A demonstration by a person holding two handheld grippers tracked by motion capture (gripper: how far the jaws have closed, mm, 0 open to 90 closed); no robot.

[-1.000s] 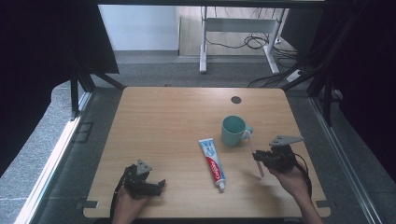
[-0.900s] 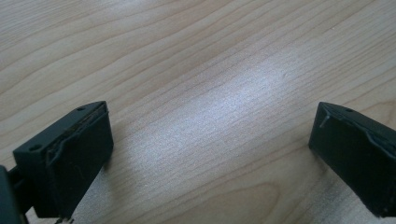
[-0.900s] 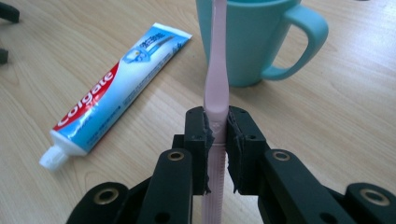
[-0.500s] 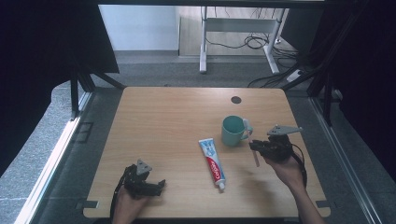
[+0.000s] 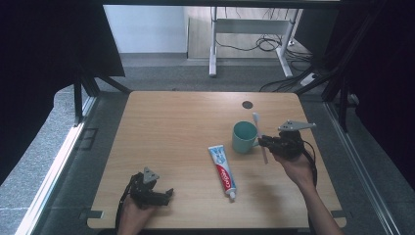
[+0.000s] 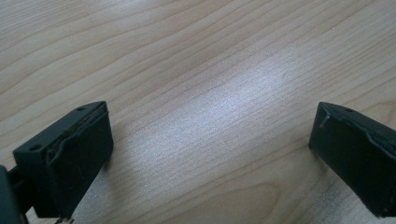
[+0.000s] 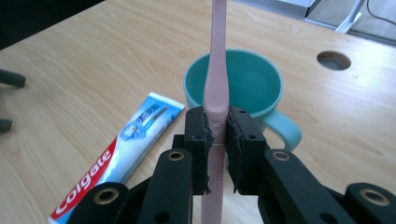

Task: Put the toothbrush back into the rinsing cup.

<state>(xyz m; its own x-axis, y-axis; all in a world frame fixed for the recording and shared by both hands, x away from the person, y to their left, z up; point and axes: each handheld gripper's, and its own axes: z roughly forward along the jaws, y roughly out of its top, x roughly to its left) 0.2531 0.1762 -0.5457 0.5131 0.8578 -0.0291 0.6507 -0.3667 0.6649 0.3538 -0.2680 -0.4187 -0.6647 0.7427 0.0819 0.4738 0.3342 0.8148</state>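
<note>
Two grippers are over the wooden table (image 5: 176, 127). The right gripper (image 5: 264, 142), held near the table's right edge, has its jaws clamped on a pale pink toothbrush (image 5: 260, 137), pinching the handle about midway along its length. In the high view the brush stands roughly upright with a slight tilt, its head uppermost, just beside the teal mug (image 5: 244, 137). In the right gripper view the toothbrush (image 7: 217, 60) rises in front of the mug's (image 7: 254, 88) open mouth; whether it touches the rim cannot be told. The mug stands upright right of the table's middle, handle toward the right gripper. A toothpaste tube (image 5: 222, 171) lies flat just beside the mug, toward the near edge, cap pointing at that edge. The left gripper (image 5: 169, 195) rests low at the near left corner, its jaws spread wide with nothing but bare wood between them.
</note>
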